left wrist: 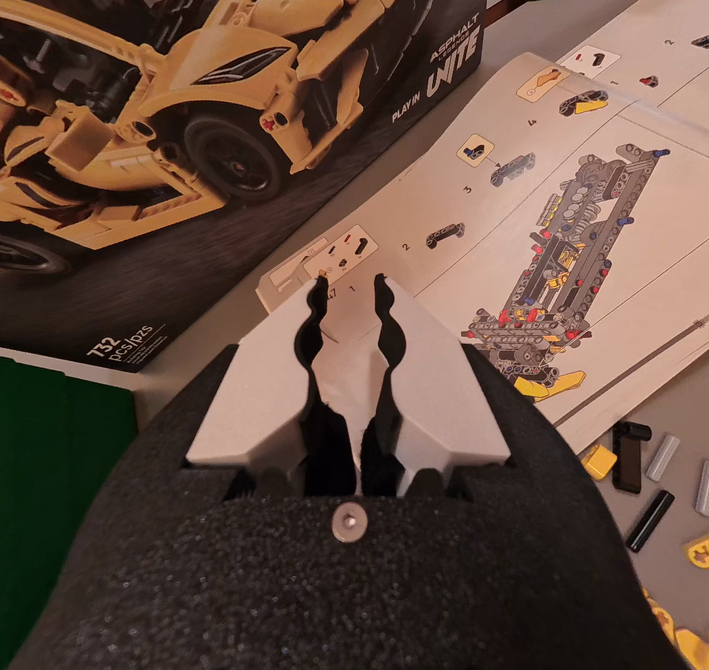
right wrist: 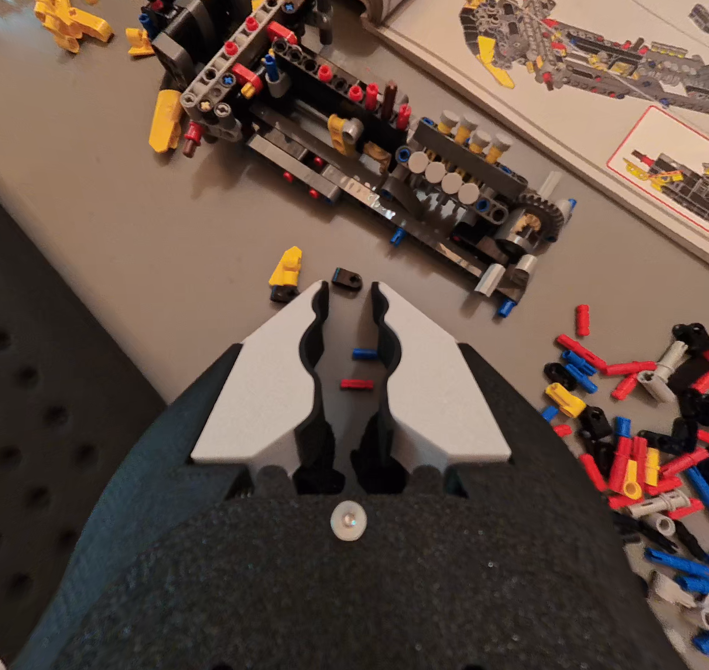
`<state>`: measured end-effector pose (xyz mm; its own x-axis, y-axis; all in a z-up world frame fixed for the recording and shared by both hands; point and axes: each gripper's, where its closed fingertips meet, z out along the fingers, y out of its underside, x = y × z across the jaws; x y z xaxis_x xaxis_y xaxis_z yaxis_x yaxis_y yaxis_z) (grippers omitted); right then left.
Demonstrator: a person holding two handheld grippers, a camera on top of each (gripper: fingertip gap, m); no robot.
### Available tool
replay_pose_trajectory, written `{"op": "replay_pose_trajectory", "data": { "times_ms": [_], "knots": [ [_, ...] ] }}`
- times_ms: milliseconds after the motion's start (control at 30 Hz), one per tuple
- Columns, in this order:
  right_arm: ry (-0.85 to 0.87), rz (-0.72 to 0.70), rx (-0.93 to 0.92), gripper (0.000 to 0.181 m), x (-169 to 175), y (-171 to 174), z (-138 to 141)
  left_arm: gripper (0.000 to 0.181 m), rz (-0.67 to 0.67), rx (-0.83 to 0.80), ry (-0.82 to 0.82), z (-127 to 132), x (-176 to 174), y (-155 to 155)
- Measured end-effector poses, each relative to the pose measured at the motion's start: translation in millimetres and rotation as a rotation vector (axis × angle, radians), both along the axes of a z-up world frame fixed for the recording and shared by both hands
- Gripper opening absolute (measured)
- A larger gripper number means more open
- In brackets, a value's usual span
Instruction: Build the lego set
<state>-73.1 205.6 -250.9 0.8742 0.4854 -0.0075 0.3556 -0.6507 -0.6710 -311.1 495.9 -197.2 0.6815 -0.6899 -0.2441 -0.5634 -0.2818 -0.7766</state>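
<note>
In the right wrist view the half-built car chassis [right wrist: 345,133] lies on the grey table, running from upper left to right. My right gripper [right wrist: 350,285] is open and empty above the table, with a small black connector [right wrist: 346,278] just beyond its tips. A blue pin [right wrist: 364,353] and a red pin [right wrist: 356,383] lie on the table between its fingers. A small yellow and black sub-assembly [right wrist: 286,273] sits to the left of the tips. In the left wrist view my left gripper [left wrist: 351,277] is open and empty over the corner of the open instruction booklet [left wrist: 518,229].
The set's box [left wrist: 192,133] stands left of the booklet. Loose black, grey and yellow parts [left wrist: 637,467] lie at the right. A pile of red, blue and black pins [right wrist: 633,440] is at the right, yellow beams [right wrist: 69,7] at top left. The booklet [right wrist: 575,56] lies behind the chassis. Spacing between my two grippers at the tips: around 40 centimetres.
</note>
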Motion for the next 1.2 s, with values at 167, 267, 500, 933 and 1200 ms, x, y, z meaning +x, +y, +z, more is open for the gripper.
{"op": "replay_pose_trajectory", "data": {
  "times_ms": [167, 267, 500, 933, 1200],
  "knots": [
    [-0.023, 0.02, 0.03, 0.015, -4, 3, 0, 0.023, -0.006, 0.0, 0.007, -1, 2, -1],
    [-0.011, 0.025, 0.031, 0.015, -6, 5, 0, 0.023, -0.009, 0.004, 0.01, 0, 3, -2],
    [0.123, 0.001, 0.061, 0.015, -8, 7, 16, 0.031, -0.258, 0.018, -0.11, 29, 53, -44],
    [0.877, 0.036, 0.202, 0.015, -41, 7, 102, 0.028, -1.047, 0.281, -0.123, 38, 202, -285],
    [0.798, 0.053, 0.216, 0.014, -46, 7, 96, 0.009, -1.058, 0.312, -0.125, 38, 204, -291]
  ]
}}
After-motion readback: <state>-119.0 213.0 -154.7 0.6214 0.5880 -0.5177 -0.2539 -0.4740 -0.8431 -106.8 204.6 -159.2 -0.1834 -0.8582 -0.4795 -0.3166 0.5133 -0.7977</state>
